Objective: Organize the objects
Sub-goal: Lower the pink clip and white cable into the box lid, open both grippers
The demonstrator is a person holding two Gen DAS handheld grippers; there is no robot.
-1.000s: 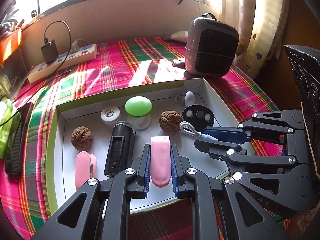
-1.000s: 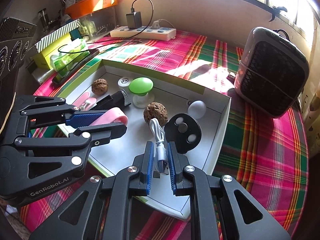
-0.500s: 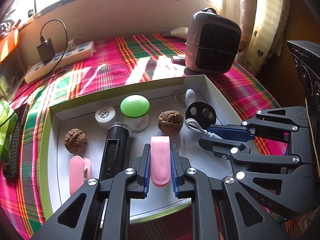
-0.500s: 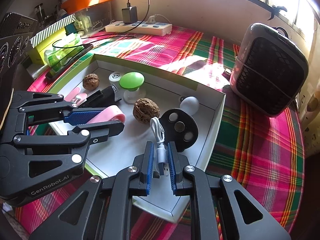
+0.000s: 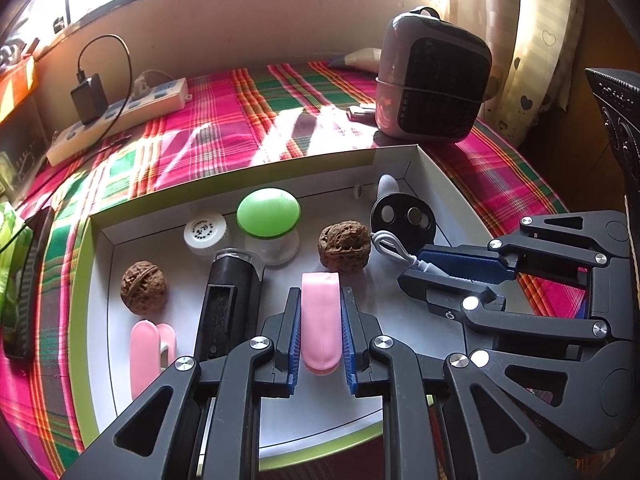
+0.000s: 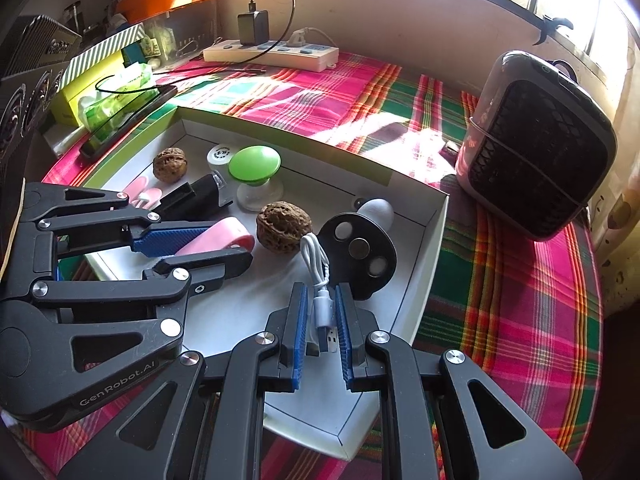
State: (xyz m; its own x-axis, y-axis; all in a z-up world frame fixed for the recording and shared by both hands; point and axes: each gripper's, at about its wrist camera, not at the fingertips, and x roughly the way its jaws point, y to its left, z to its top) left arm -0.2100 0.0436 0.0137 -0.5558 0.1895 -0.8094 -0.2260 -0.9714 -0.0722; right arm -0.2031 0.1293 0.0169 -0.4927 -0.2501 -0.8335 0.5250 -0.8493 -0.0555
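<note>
left wrist view: your left gripper (image 5: 320, 340) has its jaws clamped narrow on the pink case (image 5: 321, 320), held above the white tray (image 5: 400, 160). keep it level and set it down beside the walnut (image 5: 344, 245) ahead of the jaws. your right gripper (image 6: 321, 330) pinches the white usb cable (image 6: 322, 308) just as narrowly; lift slowly so its loop clears the black disc (image 6: 360, 256)

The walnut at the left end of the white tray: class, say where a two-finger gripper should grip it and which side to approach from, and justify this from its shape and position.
Grip the walnut across its widest middle, coming from above. It is round and ridged, so pads seat best on opposite sides of its bulge. The black case and pink clip lie near, and the tray wall blocks a sideways approach.
</note>
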